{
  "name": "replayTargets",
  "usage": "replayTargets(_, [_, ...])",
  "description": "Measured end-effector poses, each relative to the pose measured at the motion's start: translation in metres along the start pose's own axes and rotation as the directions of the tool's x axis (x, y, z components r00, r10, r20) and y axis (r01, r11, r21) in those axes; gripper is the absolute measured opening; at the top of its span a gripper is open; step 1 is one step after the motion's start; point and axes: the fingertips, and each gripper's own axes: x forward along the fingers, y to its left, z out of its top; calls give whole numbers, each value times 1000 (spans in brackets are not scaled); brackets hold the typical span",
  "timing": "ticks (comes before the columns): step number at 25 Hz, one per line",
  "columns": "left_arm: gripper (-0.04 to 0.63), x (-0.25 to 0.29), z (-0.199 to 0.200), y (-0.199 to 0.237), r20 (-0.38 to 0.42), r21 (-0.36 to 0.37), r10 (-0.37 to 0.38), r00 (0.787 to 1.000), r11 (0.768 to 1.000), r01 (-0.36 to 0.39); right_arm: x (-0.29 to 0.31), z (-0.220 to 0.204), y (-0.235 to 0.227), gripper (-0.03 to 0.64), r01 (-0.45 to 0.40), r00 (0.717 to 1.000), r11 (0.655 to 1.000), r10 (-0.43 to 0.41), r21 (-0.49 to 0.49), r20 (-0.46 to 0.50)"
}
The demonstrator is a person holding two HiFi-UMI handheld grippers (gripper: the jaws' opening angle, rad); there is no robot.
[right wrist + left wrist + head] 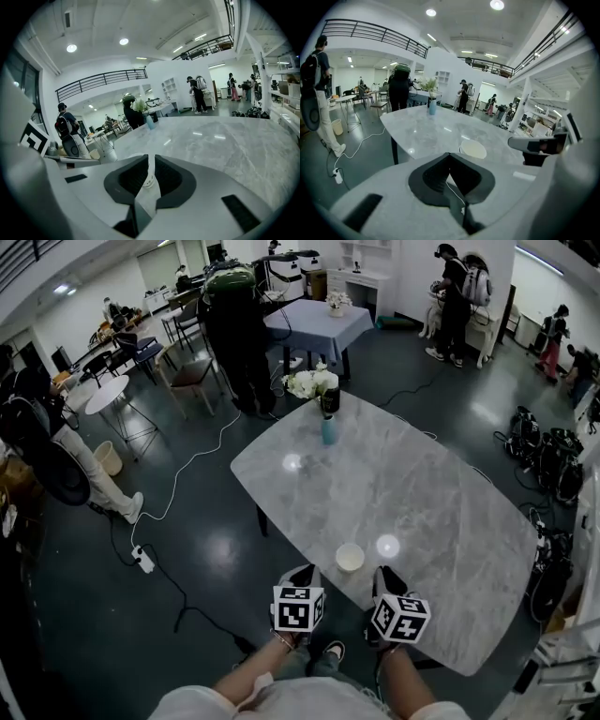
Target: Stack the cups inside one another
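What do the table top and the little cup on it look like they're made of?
Table top: looks like polished marble or a marble-look slab, going by the grey veining and the ceiling lights mirrored in it.
Cup: probably paper or thin plastic. It is plain matt off-white with a thin rim; the pictures do not show which.

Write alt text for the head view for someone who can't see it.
A white round cup stands on a grey marble-look table, just beyond the left gripper and right gripper; a blue vase of white flowers at its far end.
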Motion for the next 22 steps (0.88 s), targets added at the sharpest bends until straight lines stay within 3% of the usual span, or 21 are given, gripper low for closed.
replayTargets(9, [-5, -25, -2, 1, 34, 18, 10, 999, 1000, -11, -24, -15, -10, 32, 45, 999, 999, -44, 22, -12])
replayTargets(22, [-5, -69, -7, 2, 93, 118, -120, 988, 987, 109, -74, -46, 18, 28, 181, 981, 974, -189, 135, 50])
